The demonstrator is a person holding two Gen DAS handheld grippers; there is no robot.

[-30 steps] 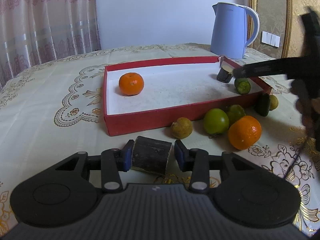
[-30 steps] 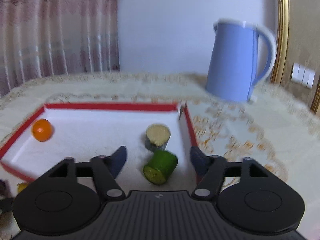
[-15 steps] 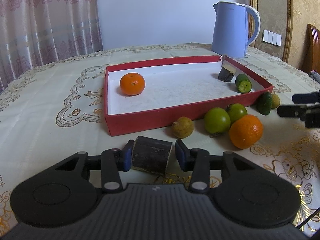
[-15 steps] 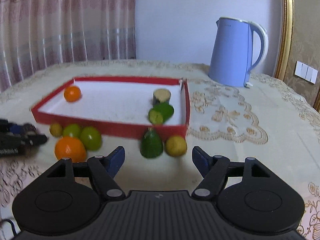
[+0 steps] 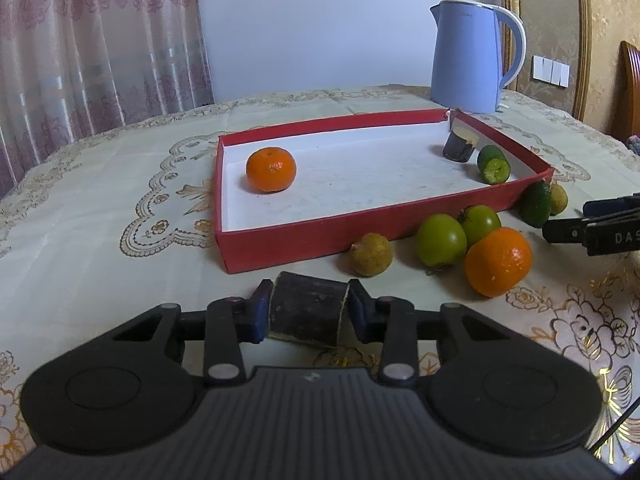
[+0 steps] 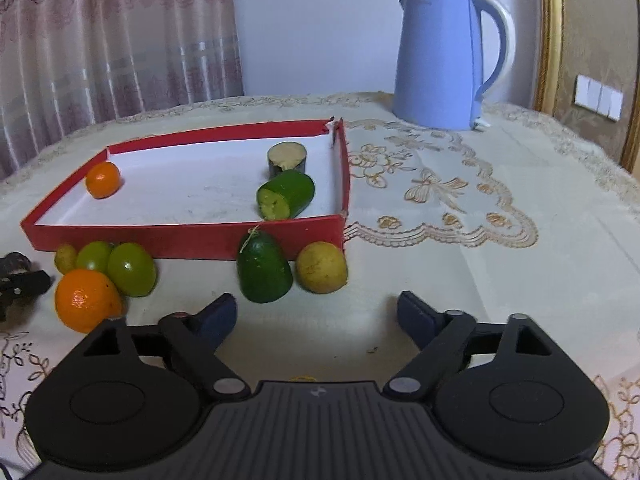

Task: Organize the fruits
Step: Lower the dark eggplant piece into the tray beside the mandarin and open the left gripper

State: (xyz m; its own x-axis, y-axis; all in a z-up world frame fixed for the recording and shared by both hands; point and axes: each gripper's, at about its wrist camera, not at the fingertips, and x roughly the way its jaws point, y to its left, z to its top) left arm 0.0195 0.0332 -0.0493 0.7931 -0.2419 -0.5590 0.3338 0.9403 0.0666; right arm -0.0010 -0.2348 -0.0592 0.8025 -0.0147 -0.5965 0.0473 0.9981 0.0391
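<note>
Dark cane chunk (image 5: 306,314) pinched by left hand-held gripper (image 5: 307,314); right (image 6: 316,318) wide, empty.

This is looking like a room in a home, likely a dining or living room. An embroidered cream tablecloth (image 5: 120,184) is covering the tabletop, and a blue electric kettle (image 5: 472,60) is standing near its far right corner. Patterned pink curtains (image 5: 96,40) are hanging behind the far left edge. A bank of wall switches (image 5: 551,71) is sitting on gold damask wallpaper (image 5: 600,40) beside gilded trim (image 5: 582,36).
</note>
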